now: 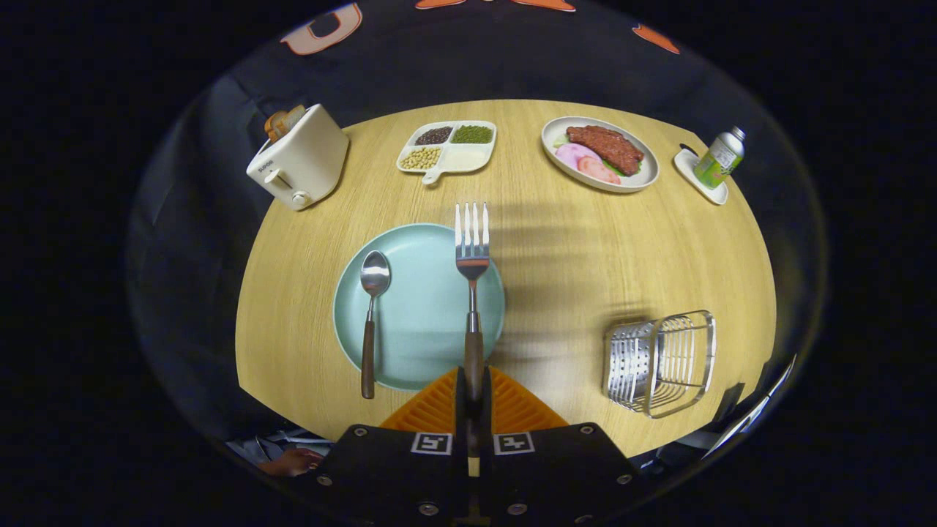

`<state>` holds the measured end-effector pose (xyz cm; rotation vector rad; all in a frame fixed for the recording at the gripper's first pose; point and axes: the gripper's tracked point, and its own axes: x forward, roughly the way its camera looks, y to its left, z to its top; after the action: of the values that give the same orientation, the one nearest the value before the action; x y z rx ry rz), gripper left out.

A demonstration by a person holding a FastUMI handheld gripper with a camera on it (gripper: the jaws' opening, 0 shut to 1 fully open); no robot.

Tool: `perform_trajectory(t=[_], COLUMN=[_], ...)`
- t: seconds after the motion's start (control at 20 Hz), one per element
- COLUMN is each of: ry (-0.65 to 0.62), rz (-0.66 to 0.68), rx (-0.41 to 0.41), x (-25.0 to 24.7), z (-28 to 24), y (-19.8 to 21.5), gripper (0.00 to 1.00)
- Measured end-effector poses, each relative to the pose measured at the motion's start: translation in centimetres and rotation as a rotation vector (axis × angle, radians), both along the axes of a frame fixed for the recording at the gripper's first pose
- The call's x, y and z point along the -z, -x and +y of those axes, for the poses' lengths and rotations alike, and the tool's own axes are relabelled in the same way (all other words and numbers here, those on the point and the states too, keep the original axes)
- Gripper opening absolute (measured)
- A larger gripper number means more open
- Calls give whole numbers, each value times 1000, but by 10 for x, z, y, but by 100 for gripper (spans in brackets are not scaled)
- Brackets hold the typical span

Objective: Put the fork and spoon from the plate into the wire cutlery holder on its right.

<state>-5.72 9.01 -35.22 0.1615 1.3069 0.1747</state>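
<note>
Wooden desk (571, 263) laid with tableware

Far edge: toaster (300, 157), divided dish (448, 148), food plate (599, 154), bottle's coaster (700, 178). Near edge: blue plate (419, 307), wire cutlery holder (659, 362).

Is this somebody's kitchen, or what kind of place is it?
Probably a pretend dining table in a test booth: a toaster, a plate of food, a wire cutlery holder. The gripper is shut on the fork.
</note>
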Motion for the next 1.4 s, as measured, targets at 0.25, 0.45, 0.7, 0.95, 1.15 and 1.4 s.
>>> perform_trajectory(t=[0.25, 0.45, 0.7, 0.95, 1.15, 1.4], ry=[46, 79, 77, 64, 73, 85], rz=[9, 39, 60, 106, 161, 199], rx=[87, 149, 120, 78, 44, 16], x=[-8, -5, -11, -4, 4, 12], z=[-66, -116, -139, -148, -155, -160], y=[26, 46, 63, 81, 92, 95], gripper=[6, 6, 6, 6, 6, 6])
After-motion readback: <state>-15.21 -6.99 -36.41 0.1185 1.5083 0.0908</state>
